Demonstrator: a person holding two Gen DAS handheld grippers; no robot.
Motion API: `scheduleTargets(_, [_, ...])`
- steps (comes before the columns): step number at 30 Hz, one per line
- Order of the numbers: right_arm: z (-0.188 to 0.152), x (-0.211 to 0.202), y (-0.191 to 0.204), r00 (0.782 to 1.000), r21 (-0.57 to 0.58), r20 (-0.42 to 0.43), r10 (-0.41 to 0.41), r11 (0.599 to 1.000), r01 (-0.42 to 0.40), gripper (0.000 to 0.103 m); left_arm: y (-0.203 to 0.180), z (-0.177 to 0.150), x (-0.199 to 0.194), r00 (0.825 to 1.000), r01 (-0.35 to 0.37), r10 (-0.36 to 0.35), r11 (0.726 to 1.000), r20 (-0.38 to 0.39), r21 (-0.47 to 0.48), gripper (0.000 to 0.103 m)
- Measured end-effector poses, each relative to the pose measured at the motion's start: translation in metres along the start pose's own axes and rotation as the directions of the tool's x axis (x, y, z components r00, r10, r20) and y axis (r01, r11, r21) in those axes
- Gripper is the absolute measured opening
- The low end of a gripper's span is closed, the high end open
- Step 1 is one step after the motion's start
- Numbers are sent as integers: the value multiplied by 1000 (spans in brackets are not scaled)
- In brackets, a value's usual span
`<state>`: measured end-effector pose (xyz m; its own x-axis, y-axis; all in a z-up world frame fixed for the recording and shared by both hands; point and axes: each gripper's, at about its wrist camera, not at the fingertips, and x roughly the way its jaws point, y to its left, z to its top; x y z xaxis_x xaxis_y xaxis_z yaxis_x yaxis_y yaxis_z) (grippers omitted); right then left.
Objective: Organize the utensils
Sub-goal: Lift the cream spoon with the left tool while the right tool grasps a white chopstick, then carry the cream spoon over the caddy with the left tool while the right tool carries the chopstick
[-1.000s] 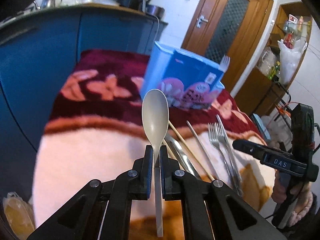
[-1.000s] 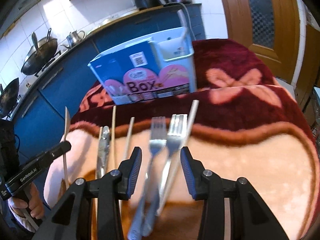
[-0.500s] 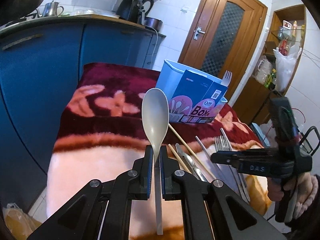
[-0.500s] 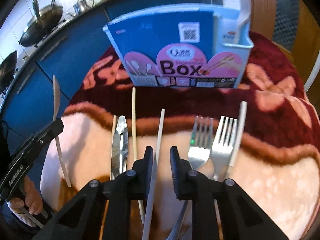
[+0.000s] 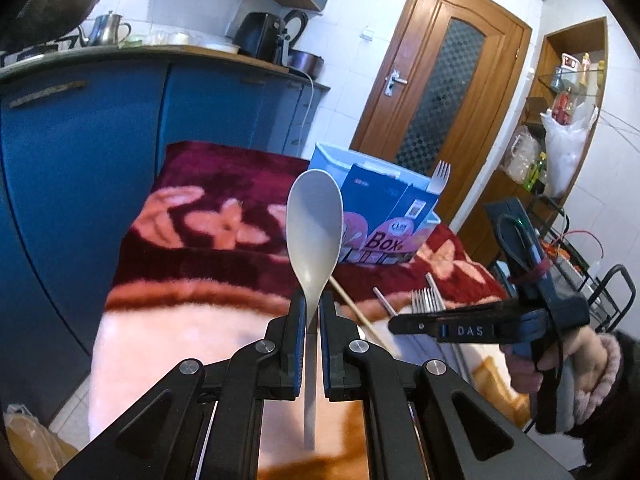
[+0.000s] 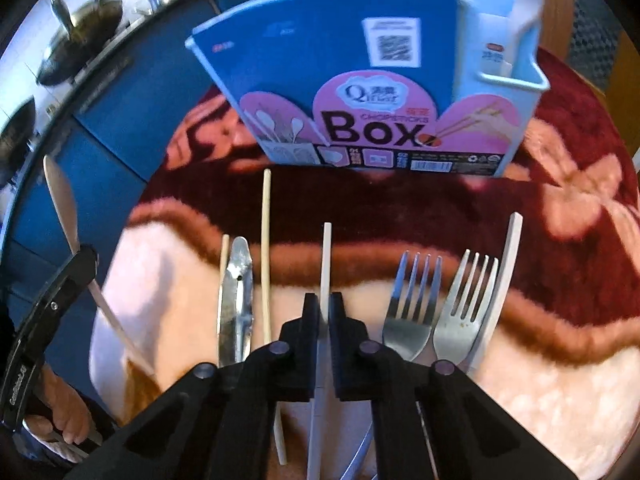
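While the left wrist view looks across the table to a wooden door [image 5: 436, 92] and blue cabinets [image 5: 80, 152], the right wrist view looks steeply down onto the utensils laid out on a flowered blanket [image 6: 560, 264].

Only the left view shows the bowl of the white plastic spoon [image 5: 314, 232], which stands upright in the left gripper [image 5: 310, 308]; its jaws are clamped on the spoon's neck and the handle runs down between them. The same view alone shows one white fork [image 5: 437, 178] standing in the far end of the blue utensil box [image 5: 380, 208].

The right view shows the right gripper [image 6: 325, 304] with its jaws having just closed onto a flat white handle [image 6: 326, 256] that lies on the blanket, gripped between the pads. Counted there: two metal forks [image 6: 412, 304] side by side to its right, one more white handle [image 6: 508, 264] past them, two wooden chopsticks [image 6: 266, 248] and one metal utensil [image 6: 237, 300] to its left. The box stands beyond them all.
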<state>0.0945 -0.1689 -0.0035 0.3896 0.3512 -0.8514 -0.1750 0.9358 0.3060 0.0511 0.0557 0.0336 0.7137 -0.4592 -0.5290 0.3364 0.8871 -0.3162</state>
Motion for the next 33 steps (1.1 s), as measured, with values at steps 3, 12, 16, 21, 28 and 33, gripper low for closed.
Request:
scheduleTargets(3, [-10,-17,-5,995,12,77,70,997,-71,6,-5,4,-3,1000,1,-1,1000,15,-12,6])
scheduleTargets(12, [-44,-91,-24,917,5,383,114,992,-126,6,-29,21,-7,998,3,-2,1000,64,-14,6])
scheduleTargets(16, [-58,-118,-37,868,41,492,65,994,-97,6,-41,34,-8,995,-1,0,1000,103,10,6])
scheduleTargets(21, [-63,-134,-48,816,81,578,15,994,-76,6,-52,56,-7,989,-12,6,999,151,40,6])
scheduleTargets(28, [-63,-147,-57,766,93,641,-45,995,-19,6,-54,89,1,967,-43,34,999,252,33,6])
scheduleTargets(33, [-60,-149,-60,751,75,659,-46,997,-5,6,-56,119,10,942,-60,52,998,333,15,6])
